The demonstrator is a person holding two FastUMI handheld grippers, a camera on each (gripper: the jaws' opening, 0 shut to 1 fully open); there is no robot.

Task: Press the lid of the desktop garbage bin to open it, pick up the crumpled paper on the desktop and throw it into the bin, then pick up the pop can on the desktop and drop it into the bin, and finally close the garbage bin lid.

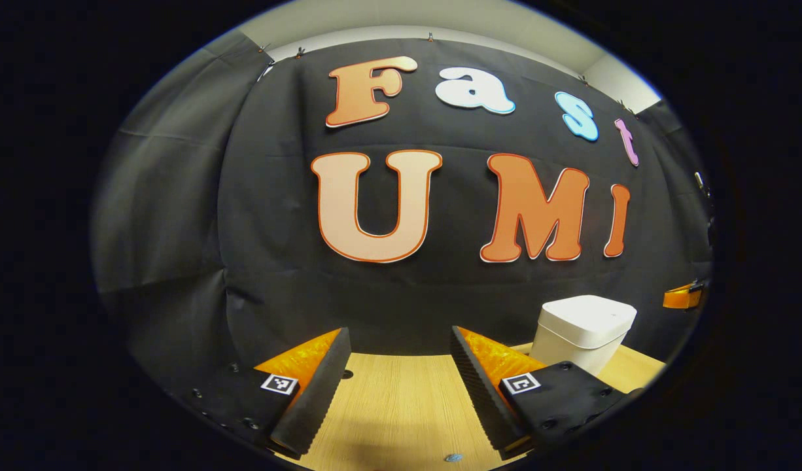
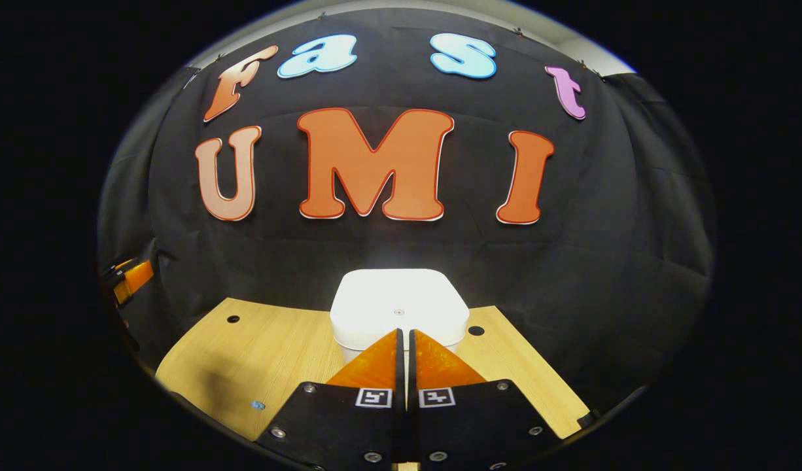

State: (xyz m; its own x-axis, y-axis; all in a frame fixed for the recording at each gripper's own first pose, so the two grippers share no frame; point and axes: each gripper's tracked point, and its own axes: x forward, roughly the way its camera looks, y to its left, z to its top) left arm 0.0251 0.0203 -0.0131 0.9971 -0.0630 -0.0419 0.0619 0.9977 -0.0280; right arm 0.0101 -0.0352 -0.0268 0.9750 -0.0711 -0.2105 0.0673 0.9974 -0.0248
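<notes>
A: My right gripper (image 2: 404,335) sits at the bottom centre of the right gripper view, fingers pressed together with nothing between them, tips in line with the white bin (image 2: 399,314) in the middle of the frame. Whether they touch it, I cannot tell.

B: Lid?

A: Down, flat on the bin. The bin stands on the wooden table (image 2: 270,353) against the black cloth.

B: Left side?

A: My left gripper (image 1: 400,343) is spread wide over bare table (image 1: 394,405), bottom centre of the left gripper view. The bin (image 1: 584,327) stands at lower right there.
</notes>
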